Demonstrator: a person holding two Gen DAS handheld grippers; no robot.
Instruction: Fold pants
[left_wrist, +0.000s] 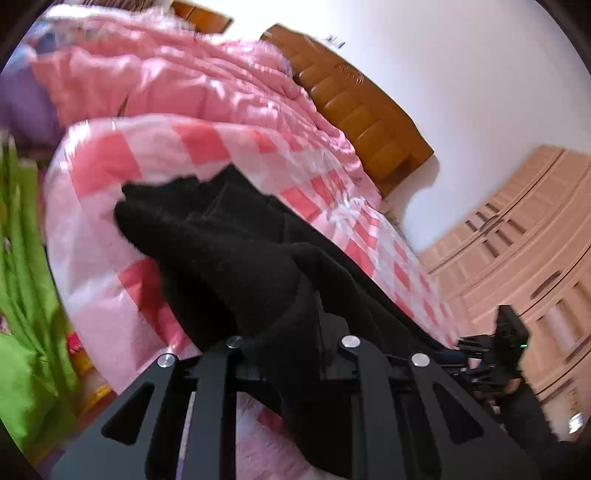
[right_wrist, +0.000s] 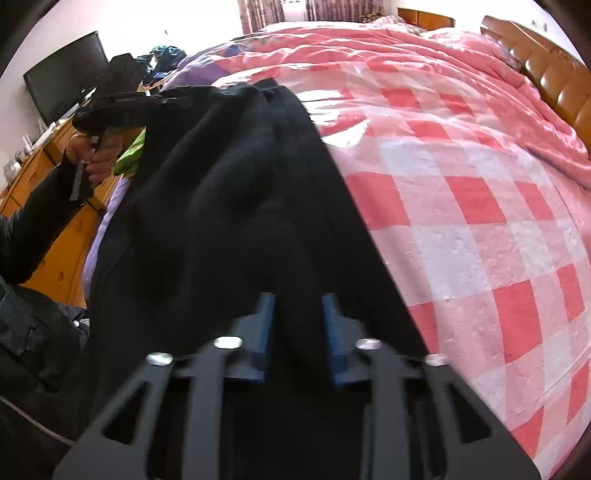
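Where the black pants (right_wrist: 236, 192) are draped along the near edge of the pink checked bedspread (right_wrist: 461, 206), a bunched fold is pinched by the nearly closed left gripper (left_wrist: 291, 343), and another is clamped between the right gripper (right_wrist: 299, 332) and its blue pads (right_wrist: 264, 332).

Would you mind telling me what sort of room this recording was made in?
A bedroom, most likely: a bed with a pink checked quilt, a wooden headboard and a built-in wardrobe.
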